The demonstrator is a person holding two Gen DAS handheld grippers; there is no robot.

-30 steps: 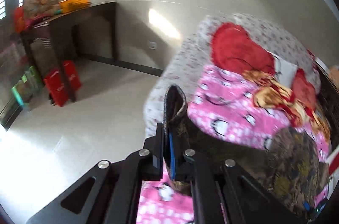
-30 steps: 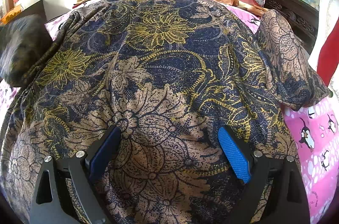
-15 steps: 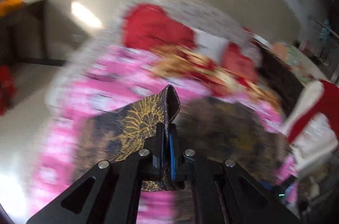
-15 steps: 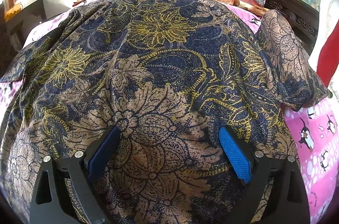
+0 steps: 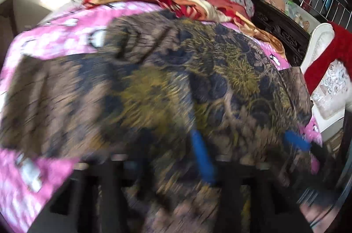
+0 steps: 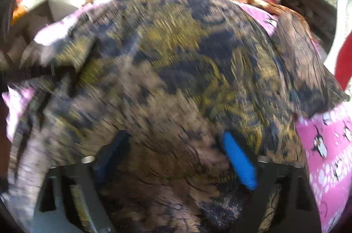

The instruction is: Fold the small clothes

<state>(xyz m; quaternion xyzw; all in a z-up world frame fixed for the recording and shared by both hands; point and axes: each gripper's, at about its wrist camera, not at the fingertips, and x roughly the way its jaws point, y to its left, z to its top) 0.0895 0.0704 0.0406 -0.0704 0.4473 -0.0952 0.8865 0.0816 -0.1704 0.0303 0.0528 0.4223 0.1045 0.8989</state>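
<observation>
Two views, both smeared by motion.

Left wrist view. Patterned garment [image 5: 220, 78] spread across the middle of the bed, pink penguin sheet [image 5: 66, 30] bare toward the left edge. Left gripper [image 5: 171, 158] low over the near hem, pointing up the bed toward the pillows. Fingers apart as far as the blur allows, blue pad face open to view, nothing clamped between them. Half a second ago shut on a raised edge of the cloth; that edge now released and lying on the garment's body. Judged: left side fold laid down.

Right wrist view. Garment [image 6: 176, 56] filling most of the frame, narrower on its left than a moment ago, with sheet [image 6: 325, 145] showing at the right edge and a strip also uncovered at the left. Right gripper [image 6: 173, 158] low over the near hem, aimed up the bed, shifted slightly from its place a second ago. Fingers wide apart, cloth beneath them, not pinched. Right sleeve flat and unfolded toward the bed's right edge; judged next in line for folding.
</observation>
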